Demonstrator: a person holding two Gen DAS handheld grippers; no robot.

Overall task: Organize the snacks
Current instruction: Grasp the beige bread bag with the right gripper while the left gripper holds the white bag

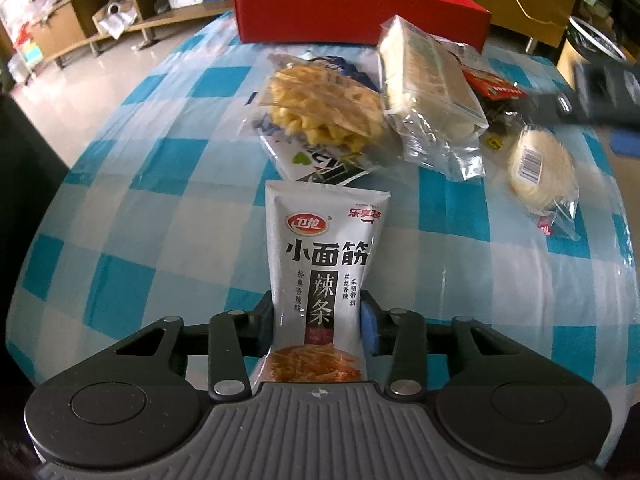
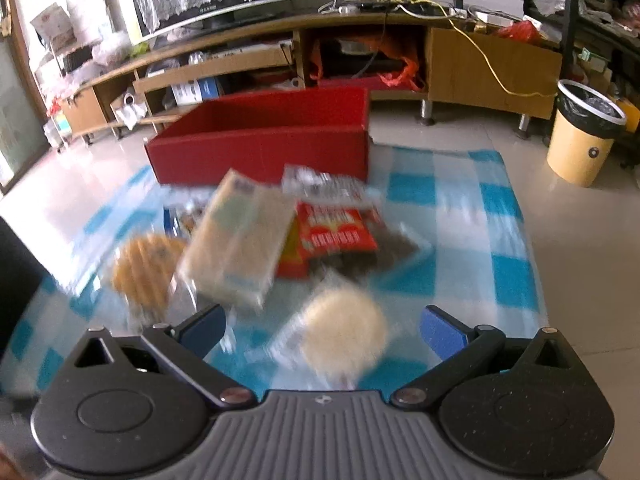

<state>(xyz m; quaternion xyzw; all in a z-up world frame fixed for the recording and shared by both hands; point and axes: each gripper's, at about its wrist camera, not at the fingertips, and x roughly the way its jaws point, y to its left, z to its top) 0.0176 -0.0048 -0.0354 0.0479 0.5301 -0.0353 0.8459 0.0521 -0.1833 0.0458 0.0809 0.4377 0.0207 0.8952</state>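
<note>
My left gripper (image 1: 318, 322) is shut on a white spicy-strip packet (image 1: 320, 256), which stands up between the blue pads. Beyond it lie a bag of yellow crisps (image 1: 320, 104), a clear pack of pale wafers (image 1: 428, 80), a red packet (image 1: 490, 84) and a round white cake in clear wrap (image 1: 540, 170). A red box (image 1: 360, 16) stands at the table's far edge. My right gripper (image 2: 322, 330) is open above the round white cake (image 2: 344, 340), its pads apart on either side. The right wrist view is blurred; its wafer pack (image 2: 240, 240), red packet (image 2: 340, 232) and red box (image 2: 260, 148) show beyond.
A blue-and-white checked cloth (image 1: 160, 200) covers the table. A dark blurred gripper (image 1: 600, 96) reaches in at the right in the left wrist view. A low wooden TV cabinet (image 2: 480, 64) runs along the far wall, and a yellow bin (image 2: 580, 136) stands on the floor at right.
</note>
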